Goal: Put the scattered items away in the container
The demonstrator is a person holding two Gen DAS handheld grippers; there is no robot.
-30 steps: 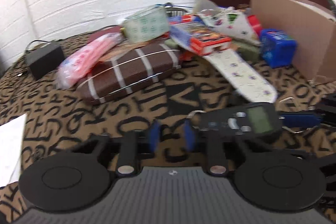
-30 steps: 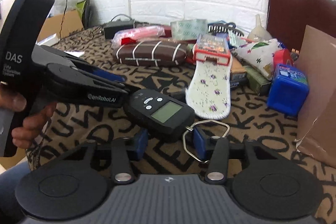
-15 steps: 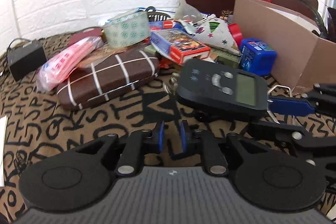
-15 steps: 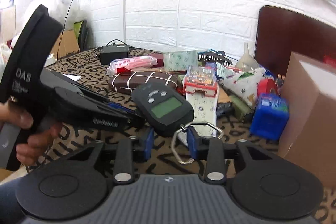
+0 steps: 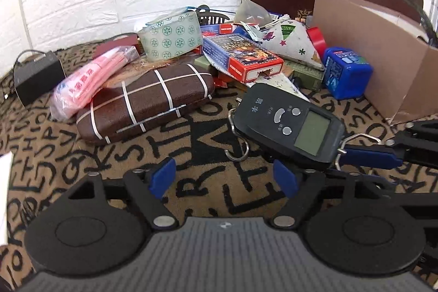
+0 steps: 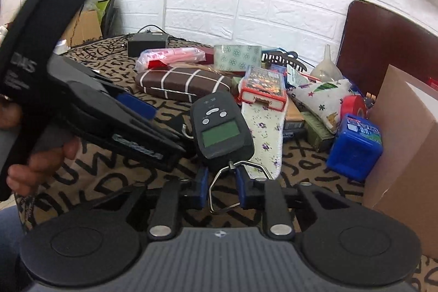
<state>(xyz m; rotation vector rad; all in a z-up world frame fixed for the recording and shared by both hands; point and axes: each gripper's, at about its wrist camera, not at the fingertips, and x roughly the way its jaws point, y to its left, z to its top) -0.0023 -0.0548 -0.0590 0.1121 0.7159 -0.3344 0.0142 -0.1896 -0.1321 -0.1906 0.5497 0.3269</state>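
Left gripper (image 5: 224, 178): jaws opening, blue pads standing wide apart, nothing between them. It is hovering low over the letter-printed tablecloth (image 5: 82, 155).

Digital hanging scale (image 5: 290, 122): sitting just ahead and to the right of the left gripper, lifted off the cloth, hook (image 5: 236, 149) dangling from its far-left end. Long axis is running from upper left to lower right in the left wrist view, display end toward the right gripper (image 6: 220, 182). Face is showing two Chinese characters and small button captions, too small to read.

Right gripper: jaws closing, pads pinching in on the wire hanger loop (image 6: 235, 185) at the scale's near end; the loop lies between them and the scale is hanging from this grip. Judgement: right hand is the carrier.

Cardboard box (image 6: 405, 155): standing to the right, beyond the blue tub (image 6: 356, 147); the carry would be going rightward.

Readable text: "DAS" on the left gripper's housing, right wrist view. The red card box (image 5: 246, 59) print is illegible.
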